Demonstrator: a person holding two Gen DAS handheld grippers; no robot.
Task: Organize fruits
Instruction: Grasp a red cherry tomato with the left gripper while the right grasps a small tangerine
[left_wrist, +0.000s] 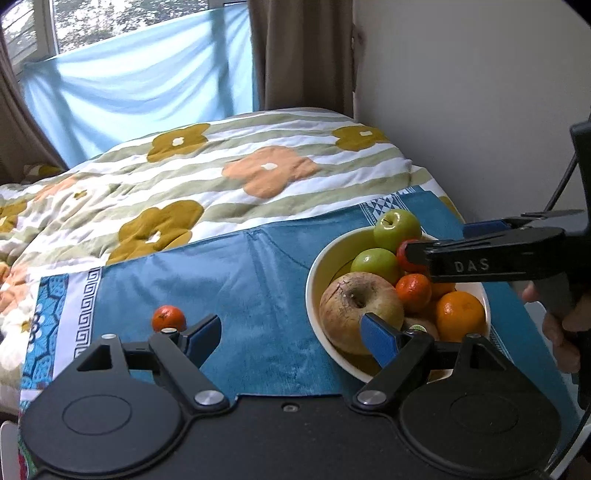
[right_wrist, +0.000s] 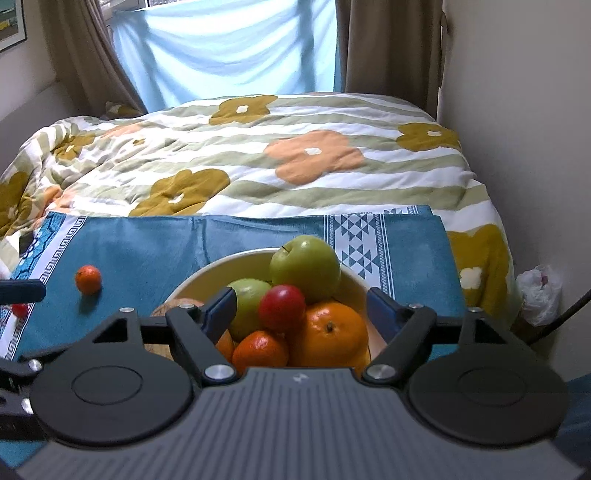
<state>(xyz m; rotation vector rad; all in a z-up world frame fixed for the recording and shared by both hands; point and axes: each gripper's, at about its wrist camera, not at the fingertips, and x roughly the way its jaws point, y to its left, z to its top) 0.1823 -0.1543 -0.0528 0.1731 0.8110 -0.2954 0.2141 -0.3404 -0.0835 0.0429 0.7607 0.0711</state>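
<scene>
Right gripper (right_wrist: 301, 308), lettered "DAS", hung open over the fruit bowl (right_wrist: 192, 275); left gripper (left_wrist: 291, 334) gaped beside it.

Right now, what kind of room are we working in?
Most likely a bedroom: a bed with a flowered quilt, a curtained window, and the fruit bowl sitting on a blue cloth spread over it.

The only readable lettering is "DAS", in pale raised capitals on the black arm of the right claw (left_wrist: 417, 254), at the right of the left wrist view. A small emblem on the grey housing in the right wrist view is illegible.
</scene>
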